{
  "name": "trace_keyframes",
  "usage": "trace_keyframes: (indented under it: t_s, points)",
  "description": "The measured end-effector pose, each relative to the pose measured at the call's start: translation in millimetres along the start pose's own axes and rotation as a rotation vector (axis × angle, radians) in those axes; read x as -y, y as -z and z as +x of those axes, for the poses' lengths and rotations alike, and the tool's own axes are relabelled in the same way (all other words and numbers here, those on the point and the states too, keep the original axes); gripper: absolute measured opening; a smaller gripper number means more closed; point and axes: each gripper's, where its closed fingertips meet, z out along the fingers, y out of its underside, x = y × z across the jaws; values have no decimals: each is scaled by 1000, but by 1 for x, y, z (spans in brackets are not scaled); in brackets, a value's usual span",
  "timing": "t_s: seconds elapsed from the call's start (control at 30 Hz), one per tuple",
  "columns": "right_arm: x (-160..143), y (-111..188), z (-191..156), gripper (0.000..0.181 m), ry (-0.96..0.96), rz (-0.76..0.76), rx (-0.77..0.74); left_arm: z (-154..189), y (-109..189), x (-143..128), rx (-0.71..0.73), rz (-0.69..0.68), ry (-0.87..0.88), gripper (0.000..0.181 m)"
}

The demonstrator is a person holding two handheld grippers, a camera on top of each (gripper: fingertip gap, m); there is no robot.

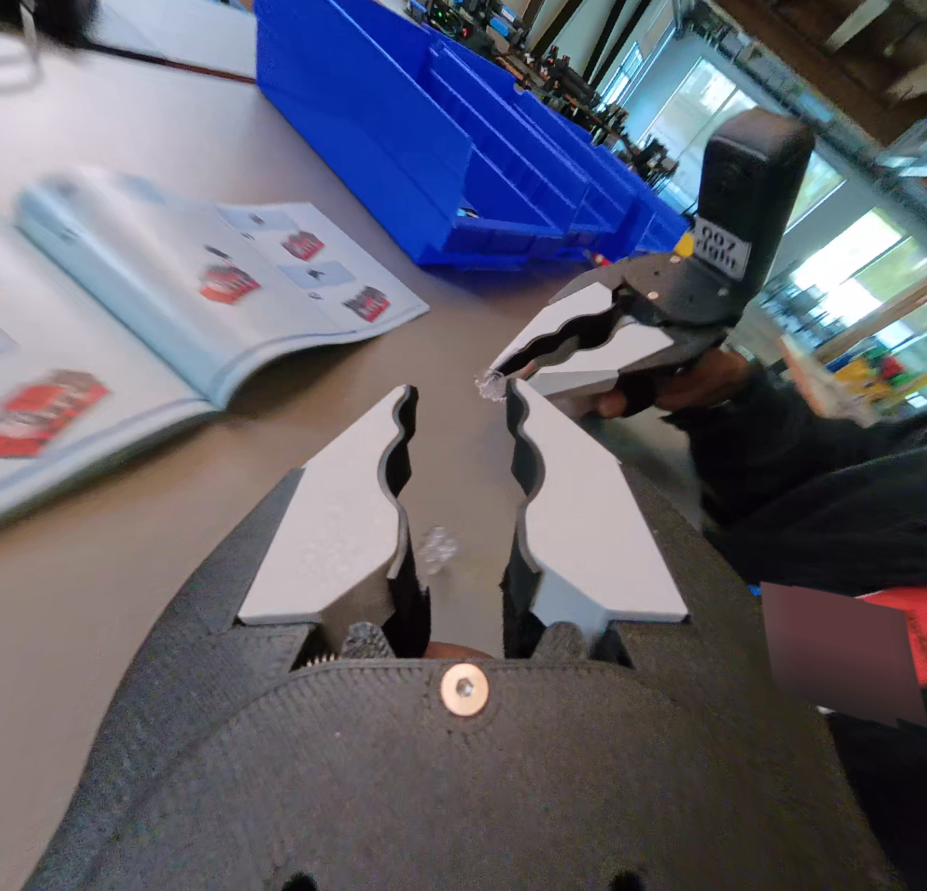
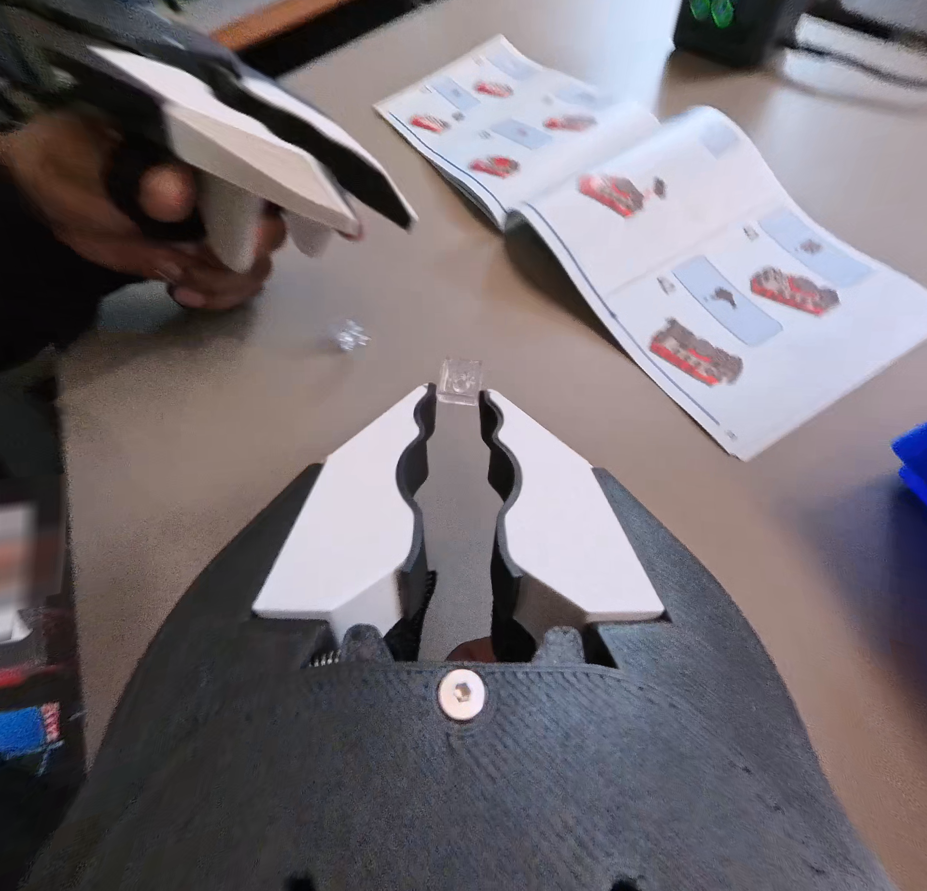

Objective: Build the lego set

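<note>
We read the right gripper (image 2: 457, 390) as clamped on a small clear lego piece (image 2: 459, 382). The piece sits at the very tips, between the two white fingers (image 2: 351, 516), and sticks out past them above the table (image 2: 501, 290). The jaws stand narrow, w/ a slim gap behind the piece.

The left gripper (image 1: 461, 390) is spread apart and carries nothing between its tips. In the left wrist view we see a second clear piece (image 1: 437, 550) lying on the table below the gap between the fingers, blurred. The same piece shows in the right wrist view as a small clear cluster (image 2: 347, 336) on the tabletop, apart from both grippers. Its exact shape cannot be told.

In the left wrist view the right gripper's tips come close to the left gripper's right fingertip, w/ the held clear piece (image 1: 489, 383) just beside that tip. Whether they touch, we cannot tell. A hand (image 1: 667, 390) in a dark fingerless glove holds the right gripper's handle; another hand (image 2: 165, 245) holds the left one.

Outward: an open instruction booklet (image 2: 652, 225) lies flat on the table, pages showing red model steps. Blue bins (image 1: 426, 130) stand in a row at the far edge of the table, beyond the booklet. A dark box w/ green lights (image 2: 722, 9) sits at the table's far corner in the right wrist view.
</note>
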Motion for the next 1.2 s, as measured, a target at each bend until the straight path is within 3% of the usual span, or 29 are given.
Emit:
trace_keyframes:
  t_s: [0.1,0.3,0.6,0.97,1.1,1.2]
  points:
    - [14,10,-23,17,72,95,72,18,-14,-3,-28,-4,199,33]
    - [35,32,-40,17,150,263,116,46,-25,-3,-227,39,535,33]
    - [40,44,-51,17,292,348,106,87,-19,3,-577,83,810,33]
    - [34,48,-55,18,313,384,121,97,-27,-4,-570,47,768,19]
    - [25,54,-50,31,290,354,125,94,-29,-8,-478,31,620,19]
    - [14,58,-45,32,257,319,130,89,-31,-22,-339,-41,393,19]
